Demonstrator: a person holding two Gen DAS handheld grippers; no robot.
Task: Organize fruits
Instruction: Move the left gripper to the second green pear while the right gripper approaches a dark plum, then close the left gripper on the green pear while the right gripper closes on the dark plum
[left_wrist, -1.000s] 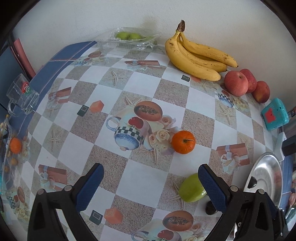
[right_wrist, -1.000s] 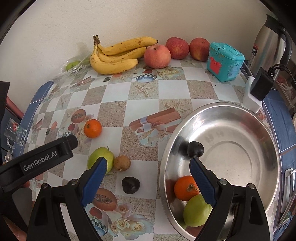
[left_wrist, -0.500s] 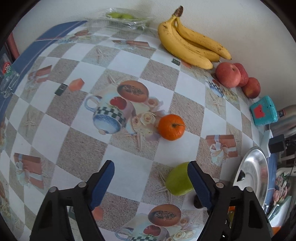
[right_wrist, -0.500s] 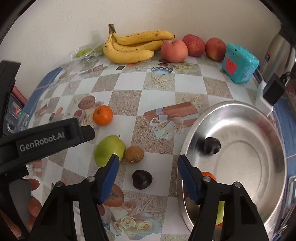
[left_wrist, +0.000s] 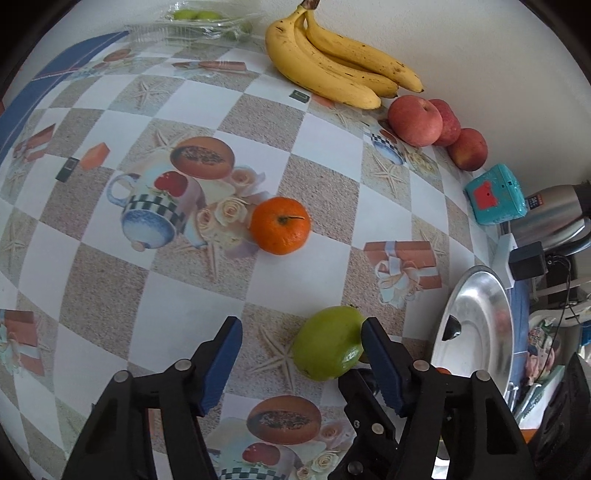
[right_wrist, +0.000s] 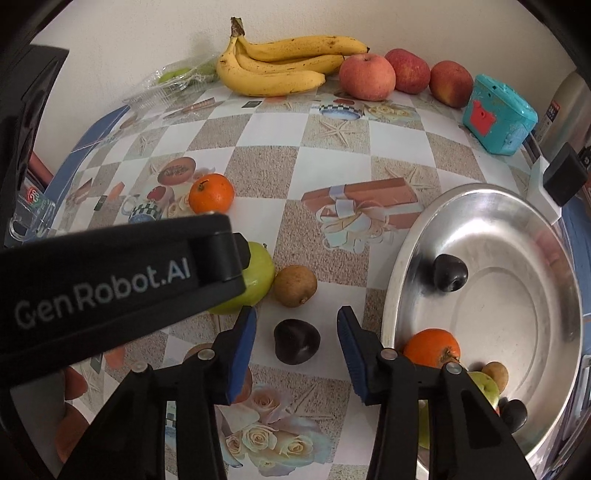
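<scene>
Both open tools (left_wrist: 301, 354) (right_wrist: 297, 341) dropped lower; left tool half-hides green apple (right_wrist: 258, 275).

bowl (right_wrist: 406, 258): shiny metal | tablecloth (right_wrist: 266, 162): smooth printed plastic | green apple (left_wrist: 328, 347): glossy | tray (left_wrist: 207, 26): clear plastic

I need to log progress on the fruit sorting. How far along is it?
Partly done. The round metal basin already holds an orange, a green apple, a small brown fruit and two dark ones. In hand: the open left gripper is closing in on the green apple on the table, and the open right gripper brackets the dark round fruit. Left: the loose orange and brown fruit.
</scene>
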